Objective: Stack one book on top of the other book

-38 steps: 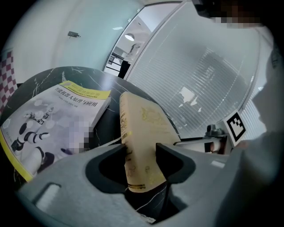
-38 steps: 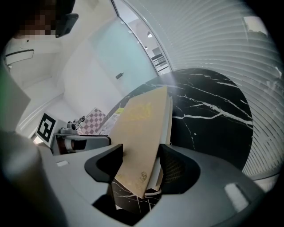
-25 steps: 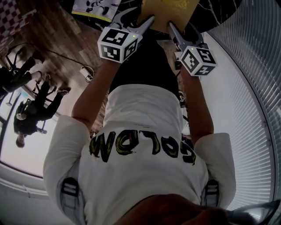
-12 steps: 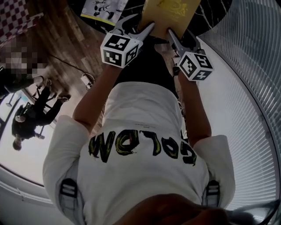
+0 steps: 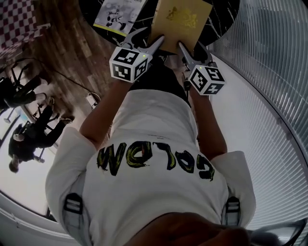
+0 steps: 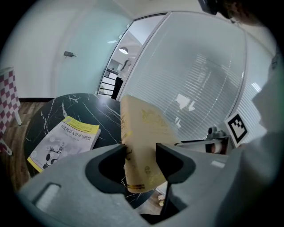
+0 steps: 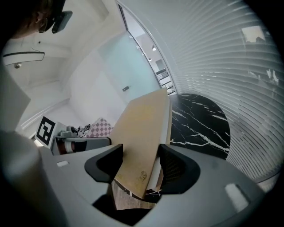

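Note:
A tan book (image 5: pixel 180 21) hangs lifted over the near edge of a round black marble table (image 5: pixel 226 14). My left gripper (image 5: pixel 155 47) is shut on its near left corner and my right gripper (image 5: pixel 186 52) on its near right corner. In the left gripper view the tan book (image 6: pixel 142 142) stands on edge between the jaws of the left gripper (image 6: pixel 140 162). In the right gripper view the book (image 7: pixel 142 128) slants up between the jaws of the right gripper (image 7: pixel 141 162). A white and yellow book (image 5: pixel 118 13) lies flat on the table to the left, also visible as the white and yellow book (image 6: pixel 66 144).
A curved slatted wall (image 5: pixel 269 72) runs along the right. Wooden floor (image 5: pixel 62 53) lies to the left of the table, with a checkered object (image 5: pixel 14 19) at the far left. People (image 5: pixel 26 137) stand below at the left.
Both grippers have risen together with the tan book held between them. More of the table and of both books now shows at the top of the head view.

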Motion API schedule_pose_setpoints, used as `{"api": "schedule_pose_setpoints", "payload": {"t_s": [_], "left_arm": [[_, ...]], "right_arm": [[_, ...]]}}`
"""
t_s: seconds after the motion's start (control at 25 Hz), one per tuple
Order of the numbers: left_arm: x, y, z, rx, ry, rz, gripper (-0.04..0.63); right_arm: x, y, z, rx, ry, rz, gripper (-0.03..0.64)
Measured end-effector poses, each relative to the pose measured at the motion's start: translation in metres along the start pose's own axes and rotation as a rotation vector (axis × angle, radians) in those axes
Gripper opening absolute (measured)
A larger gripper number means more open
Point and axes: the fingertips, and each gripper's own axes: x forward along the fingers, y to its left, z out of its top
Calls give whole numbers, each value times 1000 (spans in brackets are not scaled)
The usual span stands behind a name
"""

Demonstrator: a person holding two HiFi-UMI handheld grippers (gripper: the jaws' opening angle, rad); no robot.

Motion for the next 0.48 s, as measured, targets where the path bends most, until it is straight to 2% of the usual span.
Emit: {"api": "schedule_pose_setpoints", "payload": {"t_s": [0.48], "left_arm": [[-18, -14, 19, 7, -44, 8, 215]], "right_arm": [[-18, 15, 19, -29, -36, 10, 258]]}}
